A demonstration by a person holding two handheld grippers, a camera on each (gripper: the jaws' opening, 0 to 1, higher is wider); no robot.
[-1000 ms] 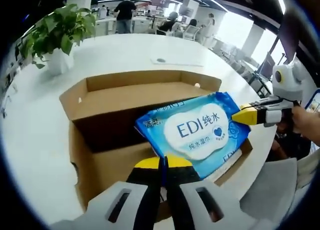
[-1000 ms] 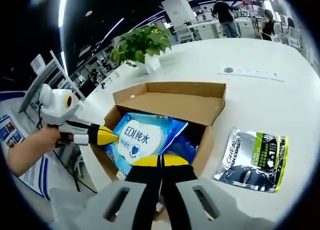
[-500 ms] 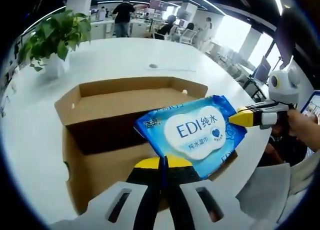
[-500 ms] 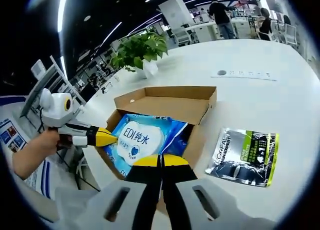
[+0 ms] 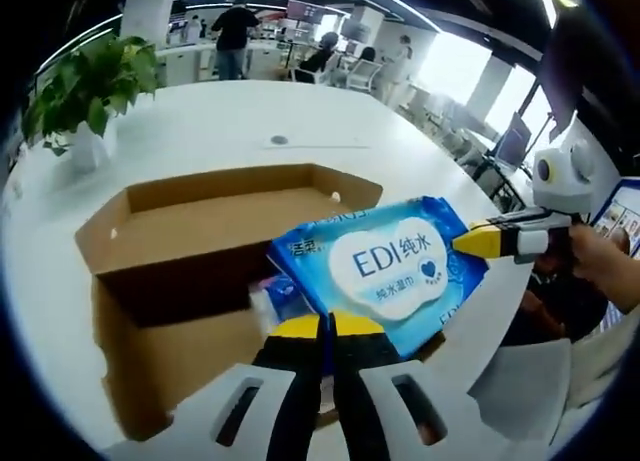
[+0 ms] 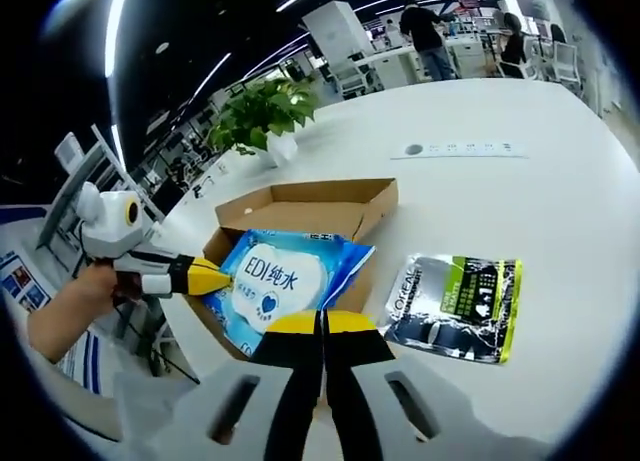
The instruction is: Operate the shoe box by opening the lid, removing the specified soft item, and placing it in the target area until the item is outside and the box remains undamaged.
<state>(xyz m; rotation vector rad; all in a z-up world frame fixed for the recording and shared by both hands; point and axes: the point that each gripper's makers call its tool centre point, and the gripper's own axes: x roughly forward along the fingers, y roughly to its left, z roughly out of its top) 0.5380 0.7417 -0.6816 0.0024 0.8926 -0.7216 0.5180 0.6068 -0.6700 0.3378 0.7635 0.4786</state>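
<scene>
A blue wet-wipes pack printed "EDI" hangs above the open brown cardboard shoe box. My left gripper is shut on the pack's near edge. My right gripper comes in from the right, its yellow tips pinching the pack's far corner. In the right gripper view the same pack hangs over the box. There my right gripper is shut on one edge, and the left gripper, held by a hand, is shut on the other.
A dark and green L'Oreal sachet lies on the white table right of the box. A potted plant and a flat socket strip sit farther back. Another blue-white item shows inside the box.
Both grippers have carried the pack upward together; the box and table look smaller and farther below. The grips on the pack are unchanged.
</scene>
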